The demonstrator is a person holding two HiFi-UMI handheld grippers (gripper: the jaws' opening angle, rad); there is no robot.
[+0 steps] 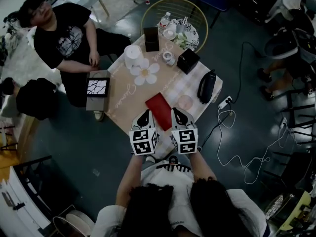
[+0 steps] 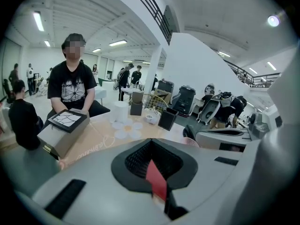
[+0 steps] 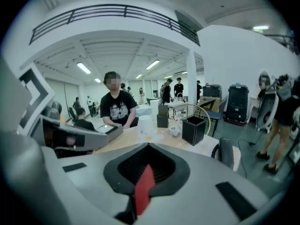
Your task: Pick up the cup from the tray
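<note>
A round patterned tray [image 1: 195,35] lies at the table's far end, inside a wire hoop chair. On it stands a white cup [image 1: 170,33] among small bottles. A second small white cup [image 1: 168,58] stands on the table just before it and shows too as the cup [image 2: 151,118] and the cup [image 3: 174,131] in the gripper views. My left gripper [image 1: 144,115] and right gripper [image 1: 178,114] hover side by side over the table's near edge, far from the tray. Both are shut and hold nothing. A red flat card [image 1: 159,111] lies between them and shows through the jaws' slit.
A white roll [image 1: 132,55], a flower mat [image 1: 145,72], two black boxes [image 1: 151,38] [image 1: 187,60], a black pouch [image 1: 206,86] and a pink disc [image 1: 185,102] lie on the table. A seated person [image 1: 64,33] rests hands by a grey box [image 1: 98,92]. Cables [image 1: 232,132] trail on the floor.
</note>
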